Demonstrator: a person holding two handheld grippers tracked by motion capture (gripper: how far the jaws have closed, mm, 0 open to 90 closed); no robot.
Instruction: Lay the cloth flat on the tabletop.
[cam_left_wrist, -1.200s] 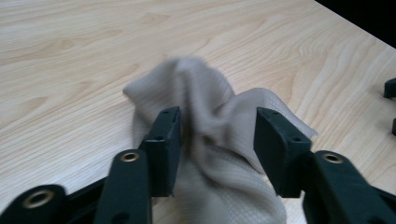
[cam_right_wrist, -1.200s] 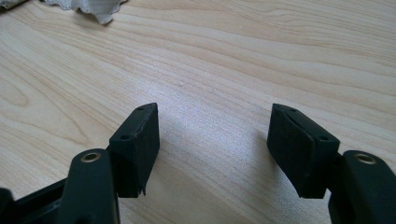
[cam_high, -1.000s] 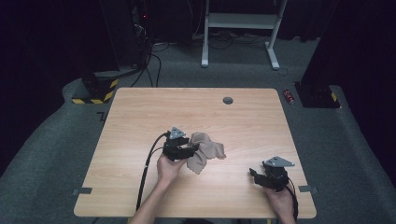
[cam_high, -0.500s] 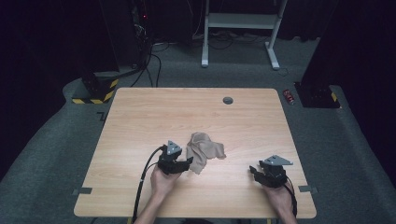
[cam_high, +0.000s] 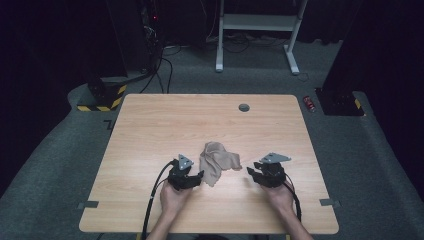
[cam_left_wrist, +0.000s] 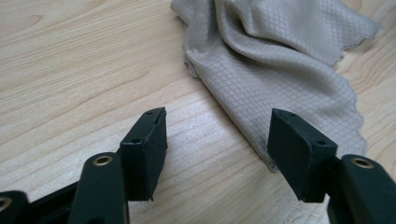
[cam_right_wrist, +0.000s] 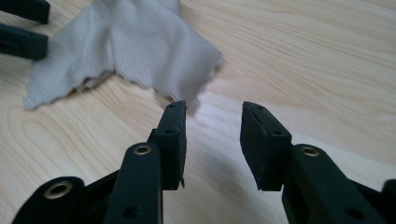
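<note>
Hands are coming in from the near edge of the wooden surface (cam_high: 150, 130), and each one is holding a gripper. The left gripper (cam_high: 195, 176) is sitting just beside the near left edge of a beige cloth (cam_high: 218, 161). Its fingers (cam_left_wrist: 148, 140) are spread wide apart and are holding nothing, with one finger over bare wood and the other over the hem of the cloth (cam_left_wrist: 280, 79). The right gripper (cam_high: 253, 172) is resting near the right corner of the cloth, a little apart from it. Its fingers (cam_right_wrist: 173, 135) are also parted and holding nothing, and they are pointing at the frayed corner of the cloth (cam_right_wrist: 130, 51). A black cable (cam_high: 152, 200) is trailing from the left gripper back over the near edge.

The cloth is lying crumpled between the two grippers, in the near half of the surface. Farther back, a small round dark hole (cam_high: 244, 107) is sitting near the far edge. Past the surface, on the grey floor, a small red thing (cam_high: 310, 103) is lying beside a dark stand, and a white frame (cam_high: 257, 22) is standing behind.
</note>
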